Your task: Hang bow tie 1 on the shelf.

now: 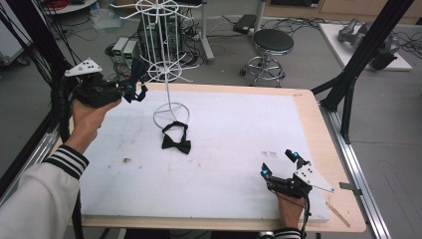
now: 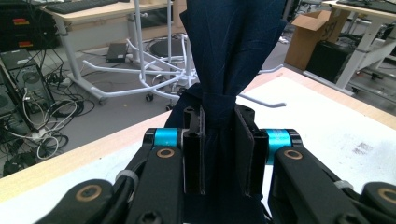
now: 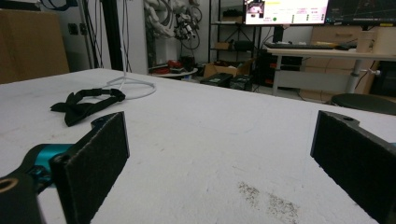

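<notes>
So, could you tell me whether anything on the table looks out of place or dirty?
The black bow tie lies loose on the white table mat beside the wire rack base, its strap looped untidily. Dark specks mark the mat near the left front.

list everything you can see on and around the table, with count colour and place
navy bow tie: 1, dark blue, clamped in the left gripper near the rack's arms
black bow tie: 1, black, flat on the table by the rack's base
wire rack: 1, white, standing at the table's far edge
table: 1, white top with wood border
stool: 1, black seat, chrome legs, beyond the table
left gripper: 1, black, raised at the table's far left, shut on the navy bow tie
right gripper: 1, black, resting on the table near right, jaws open
</notes>
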`<state>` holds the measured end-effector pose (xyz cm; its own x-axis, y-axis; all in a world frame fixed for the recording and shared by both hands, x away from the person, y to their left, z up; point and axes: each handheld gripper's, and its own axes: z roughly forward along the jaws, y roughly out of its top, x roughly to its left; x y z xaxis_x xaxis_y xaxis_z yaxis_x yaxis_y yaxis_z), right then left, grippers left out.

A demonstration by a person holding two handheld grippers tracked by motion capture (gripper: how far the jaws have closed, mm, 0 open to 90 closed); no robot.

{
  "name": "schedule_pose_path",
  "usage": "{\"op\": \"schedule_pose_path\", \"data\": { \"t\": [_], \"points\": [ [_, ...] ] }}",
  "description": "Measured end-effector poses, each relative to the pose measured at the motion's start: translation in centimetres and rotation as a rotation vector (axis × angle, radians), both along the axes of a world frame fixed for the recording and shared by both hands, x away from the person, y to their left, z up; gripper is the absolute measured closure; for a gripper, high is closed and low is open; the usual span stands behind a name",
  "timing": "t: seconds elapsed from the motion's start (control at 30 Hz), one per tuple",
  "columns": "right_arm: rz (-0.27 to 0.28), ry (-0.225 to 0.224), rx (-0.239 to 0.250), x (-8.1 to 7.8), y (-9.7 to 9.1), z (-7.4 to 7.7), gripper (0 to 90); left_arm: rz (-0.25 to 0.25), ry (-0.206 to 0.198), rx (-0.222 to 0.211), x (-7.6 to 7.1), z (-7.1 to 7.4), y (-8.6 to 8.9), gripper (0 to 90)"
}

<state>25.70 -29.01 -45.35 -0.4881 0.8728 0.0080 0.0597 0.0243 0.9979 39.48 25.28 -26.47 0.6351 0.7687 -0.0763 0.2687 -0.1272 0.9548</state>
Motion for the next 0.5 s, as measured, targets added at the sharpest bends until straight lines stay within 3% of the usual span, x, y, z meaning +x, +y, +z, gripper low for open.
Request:
{"op": "schedule_pose_path", "data": {
  "t": [0.5],
  "points": [
    [-0.002,0.005,0.005,0.0,0.0,0.0,3.6,-0.008,0.015,0.008,0.7,0.1,-1.7,74.9]
  ]
}}
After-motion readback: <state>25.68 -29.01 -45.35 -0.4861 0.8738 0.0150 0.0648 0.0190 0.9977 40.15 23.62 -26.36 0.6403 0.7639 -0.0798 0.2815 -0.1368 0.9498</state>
